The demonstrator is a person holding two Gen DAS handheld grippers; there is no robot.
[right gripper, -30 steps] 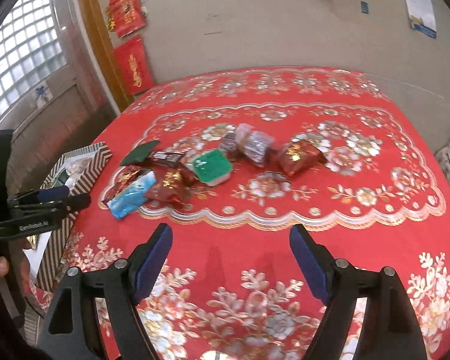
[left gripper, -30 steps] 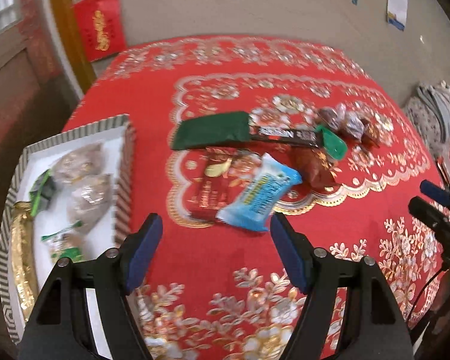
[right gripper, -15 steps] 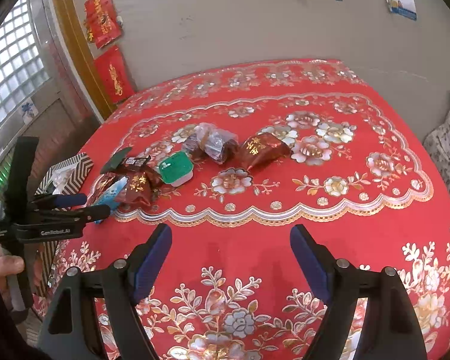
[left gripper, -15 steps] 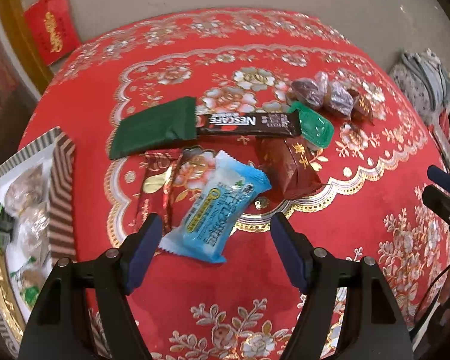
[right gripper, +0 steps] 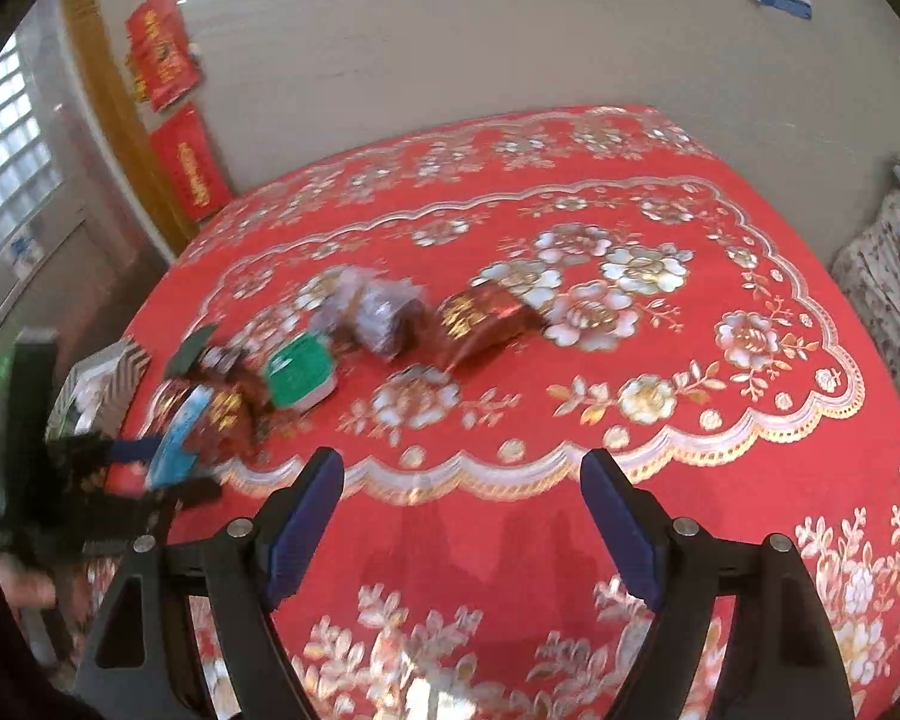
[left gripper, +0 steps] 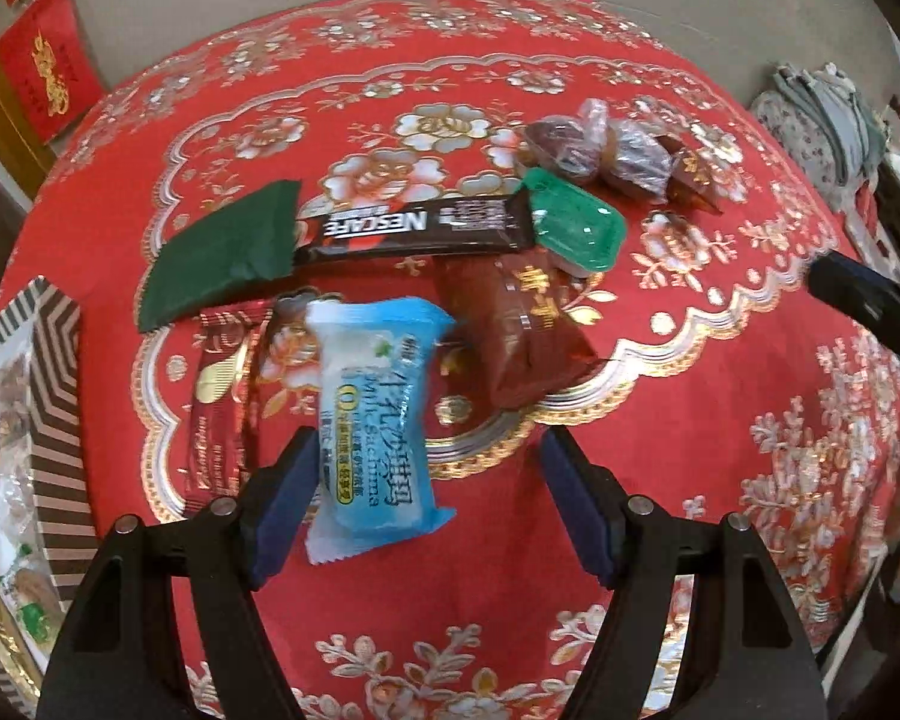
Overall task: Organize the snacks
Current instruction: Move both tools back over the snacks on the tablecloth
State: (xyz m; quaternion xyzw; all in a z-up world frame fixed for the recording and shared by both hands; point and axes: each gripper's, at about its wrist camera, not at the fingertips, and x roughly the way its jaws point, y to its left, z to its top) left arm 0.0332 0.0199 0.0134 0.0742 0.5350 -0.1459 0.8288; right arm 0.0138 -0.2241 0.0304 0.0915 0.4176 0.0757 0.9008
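Observation:
A heap of snacks lies on the red tablecloth [left gripper: 660, 480]. My left gripper [left gripper: 429, 501] is open, its jaws on either side of the near end of a blue milk-snack packet [left gripper: 375, 414], its left pad close to or touching it. Behind lie a brown packet [left gripper: 522, 336], a red sachet [left gripper: 219, 402], a Nescafe stick [left gripper: 414, 228], a dark green packet [left gripper: 222, 252], a green jelly cup [left gripper: 579, 228] and clear-wrapped sweets [left gripper: 600, 150]. My right gripper [right gripper: 462, 528] is open and empty over bare cloth, right of the heap [right gripper: 306, 372].
A striped box [left gripper: 54, 396] holding wrapped snacks stands at the table's left edge. The right gripper's fingers [left gripper: 870, 300] show at the right in the left wrist view. A wall runs behind the table. Fabric-covered furniture [right gripper: 894, 276] stands to the right.
My left gripper has moved forward and down, away from the striped box, until its open jaws straddle the blue packet. My right gripper has drawn back and turned slightly left.

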